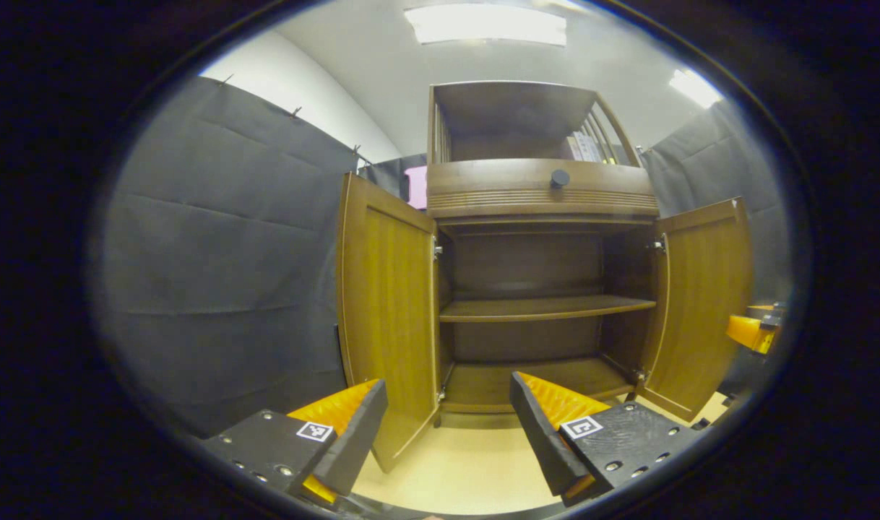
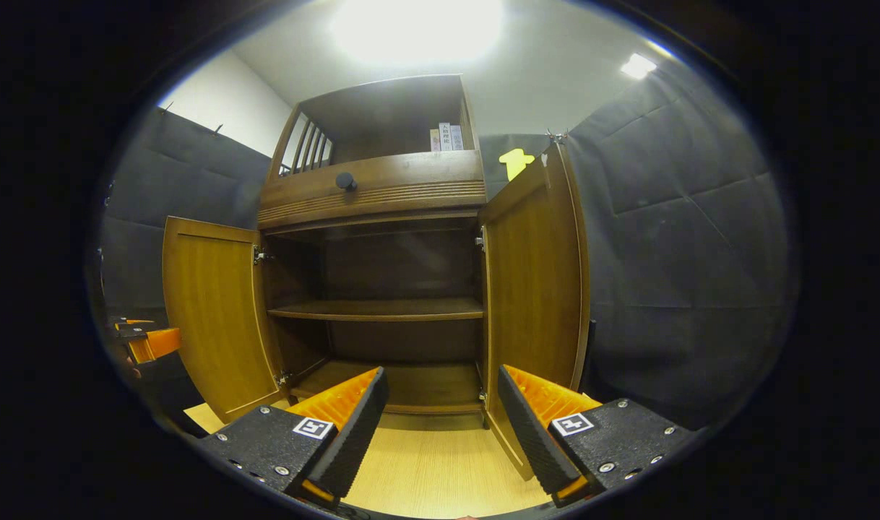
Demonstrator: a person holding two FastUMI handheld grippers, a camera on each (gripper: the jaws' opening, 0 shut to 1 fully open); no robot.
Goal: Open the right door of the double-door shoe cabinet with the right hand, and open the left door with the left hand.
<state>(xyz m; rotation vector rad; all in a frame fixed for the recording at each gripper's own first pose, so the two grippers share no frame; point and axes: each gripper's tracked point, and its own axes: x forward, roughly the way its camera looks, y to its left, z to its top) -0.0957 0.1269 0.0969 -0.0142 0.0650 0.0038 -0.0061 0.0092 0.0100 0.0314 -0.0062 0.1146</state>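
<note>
The brown wooden shoe cabinet [image 1: 541,195] stands ahead with both doors swung wide. In the left gripper view its left door [image 1: 386,303] hangs just beyond my left gripper [image 1: 447,404], which is open and holds nothing. The right door [image 1: 700,303] stands open too, with the other gripper [image 1: 754,328] at its far edge. In the right gripper view the right door [image 2: 534,289] is close ahead of my right gripper [image 2: 440,397], open and empty. The left door [image 2: 209,310] stands open, with the left gripper [image 2: 147,339] beside it.
Inside, a middle shelf [image 1: 545,308] and bottom board [image 1: 534,379] are bare. A drawer with a dark knob [image 1: 559,178] sits above the doors, and an upper open shelf holds books [image 2: 446,137]. Black cloth walls [image 1: 223,274] flank the cabinet. The floor [image 1: 454,469] is light wood.
</note>
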